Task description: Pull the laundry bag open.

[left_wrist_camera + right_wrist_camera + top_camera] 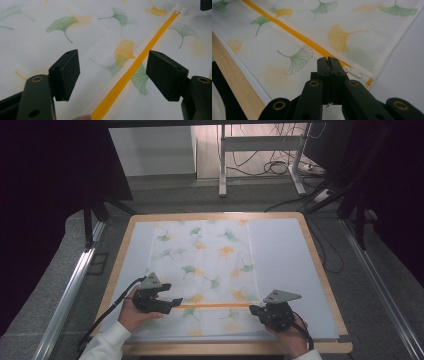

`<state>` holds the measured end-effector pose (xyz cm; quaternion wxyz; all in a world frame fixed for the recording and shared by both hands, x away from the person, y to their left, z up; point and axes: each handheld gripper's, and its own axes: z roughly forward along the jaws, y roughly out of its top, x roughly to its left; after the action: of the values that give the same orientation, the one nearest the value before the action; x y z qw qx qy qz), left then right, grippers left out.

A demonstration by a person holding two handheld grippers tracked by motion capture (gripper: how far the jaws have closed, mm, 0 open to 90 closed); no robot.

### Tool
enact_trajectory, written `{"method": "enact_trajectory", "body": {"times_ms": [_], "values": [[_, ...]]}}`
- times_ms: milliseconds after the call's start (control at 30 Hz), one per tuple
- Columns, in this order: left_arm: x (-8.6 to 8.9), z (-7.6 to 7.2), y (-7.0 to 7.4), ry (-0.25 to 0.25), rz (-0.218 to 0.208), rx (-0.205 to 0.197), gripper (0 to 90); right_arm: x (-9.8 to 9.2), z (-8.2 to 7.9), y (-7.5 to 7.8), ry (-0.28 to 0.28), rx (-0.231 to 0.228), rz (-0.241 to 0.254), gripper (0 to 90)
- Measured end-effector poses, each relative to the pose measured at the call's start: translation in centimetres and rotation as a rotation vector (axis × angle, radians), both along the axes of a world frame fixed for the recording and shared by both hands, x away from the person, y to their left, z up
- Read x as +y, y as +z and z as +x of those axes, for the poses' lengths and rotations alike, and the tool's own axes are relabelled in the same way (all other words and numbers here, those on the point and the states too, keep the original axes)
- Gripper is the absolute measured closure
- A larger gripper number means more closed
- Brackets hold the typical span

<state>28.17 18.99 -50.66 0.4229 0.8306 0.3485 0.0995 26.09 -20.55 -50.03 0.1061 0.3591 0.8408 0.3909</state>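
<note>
Down on the wooden table, a white sheet covers the top and on it lies a white mesh bag printed with green and orange ginkgo leaves, sitting centre frame in the high view and stretching from the far edge toward the near one. An orange zipper runs straight across its lower part, and both claws sit right on that line. At lower left of the high view, the left claw is held in the person's left hand, pointing along the zipper toward the middle. In the left gripper view its jaws stand wide apart with nothing between the pads, the orange zipper running diagonally up through the gap to the upper right. At lower right of the high view, the right claw sits at the zipper's right end. In the right gripper view its jaws are pressed fully together, tips down on the zipper tape, with the white zipper pull lying just beside them to the right; I cannot tell whether they pinch anything.
</note>
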Motion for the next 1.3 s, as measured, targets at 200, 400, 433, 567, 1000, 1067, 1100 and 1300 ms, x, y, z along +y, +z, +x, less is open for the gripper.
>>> {"method": "enact_trajectory", "body": {"times_ms": [200, 400, 433, 567, 1000, 1067, 1100, 1300], "values": [[-1.5, 0.1, 0.0, -0.043, 0.002, 0.012, 27.1, 0.1, -0.1, -0.1, 0.008, 0.014, -0.006, 87.8], [-2.8, 0.4, 0.2, -0.069, 0.009, 0.008, 28.5, -0.1, -0.5, -0.3, 0.006, 0.027, -0.012, 87.8], [-3.2, 0.5, 0.2, -0.078, 0.012, 0.008, 28.7, -0.2, -0.6, -0.4, 0.005, 0.029, -0.016, 87.8], [-4.2, 0.8, 0.1, -0.094, 0.021, 0.01, 29.0, -0.3, -1.0, -0.6, 0.007, 0.038, -0.022, 87.8], [-6.7, 1.4, 0.1, -0.129, 0.009, 0.022, 30.0, -0.4, -0.9, -0.7, 0.014, 0.044, -0.033, 87.8], [-7.1, 1.4, 0.2, -0.135, 0.004, 0.024, 30.2, -0.4, -0.9, -0.8, 0.014, 0.045, -0.036, 87.8], [-7.3, 1.4, 0.2, -0.139, 0.004, 0.023, 30.2, -0.4, -0.9, -0.8, 0.014, 0.045, -0.035, 87.8], [-8.0, 1.6, 0.0, -0.154, 0.011, 0.031, 30.7, -0.5, -0.9, -0.8, 0.01, 0.05, -0.036, 87.8]]}}
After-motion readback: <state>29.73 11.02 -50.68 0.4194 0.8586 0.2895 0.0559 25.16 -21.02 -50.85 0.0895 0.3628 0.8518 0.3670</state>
